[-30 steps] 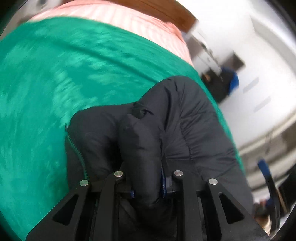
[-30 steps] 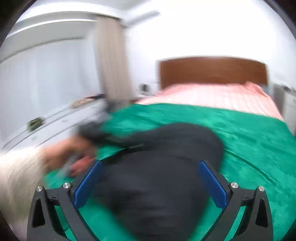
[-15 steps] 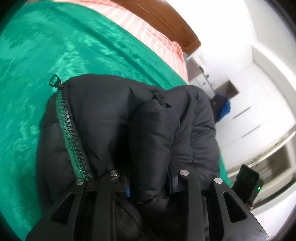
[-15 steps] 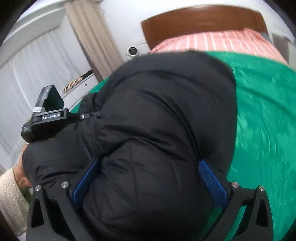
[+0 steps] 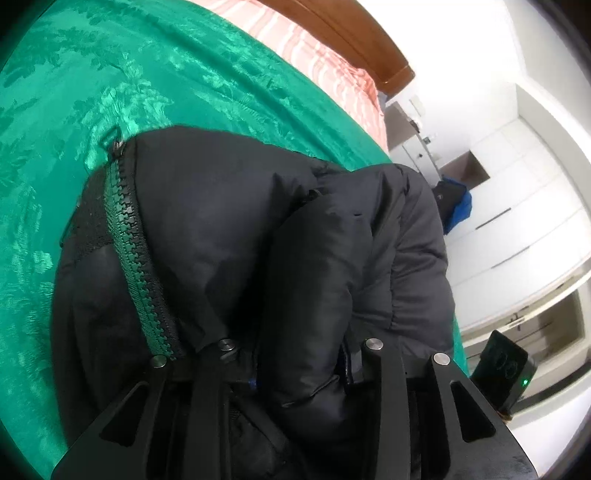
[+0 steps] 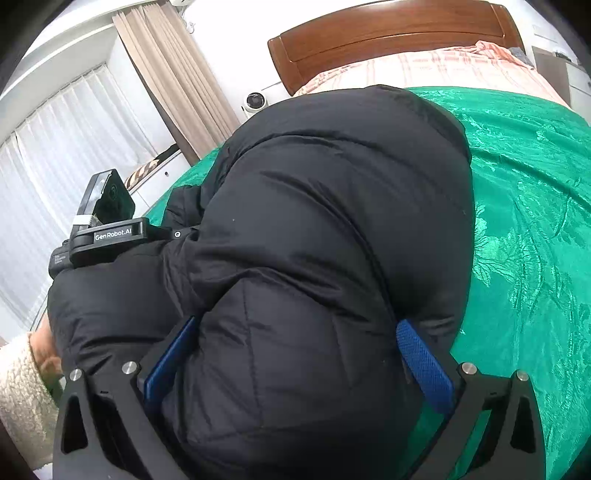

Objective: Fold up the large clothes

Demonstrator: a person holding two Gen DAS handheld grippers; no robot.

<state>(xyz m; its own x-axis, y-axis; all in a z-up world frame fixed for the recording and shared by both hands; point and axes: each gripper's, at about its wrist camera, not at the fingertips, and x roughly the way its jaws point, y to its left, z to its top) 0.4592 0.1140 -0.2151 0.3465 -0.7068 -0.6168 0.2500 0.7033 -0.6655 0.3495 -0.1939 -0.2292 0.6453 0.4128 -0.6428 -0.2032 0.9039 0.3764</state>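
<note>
A black puffer jacket [image 5: 229, 236] with a green zipper [image 5: 136, 266] lies bunched on a green bedspread [image 5: 110, 81]. My left gripper [image 5: 299, 369] is shut on a thick fold of the jacket, and the fold hides its pads. In the right wrist view the jacket [image 6: 314, 221] fills the middle. My right gripper [image 6: 295, 354] is open wide, and the jacket bulges between its blue pads [image 6: 421, 354] without being pinched. The left gripper's body [image 6: 107, 236] shows at the jacket's left edge in that view.
The bed has a wooden headboard [image 6: 388, 33] and a pink striped sheet [image 6: 436, 66]. Curtains [image 6: 173, 77] and a window are on the left. White wardrobes [image 5: 517, 206] stand beyond the bed's right edge. A cream fleece sleeve [image 6: 18, 387] is at lower left.
The jacket has been brought up close to both cameras and bunched together. The right gripper now straddles it. The left gripper has kept its hold on the fold.
</note>
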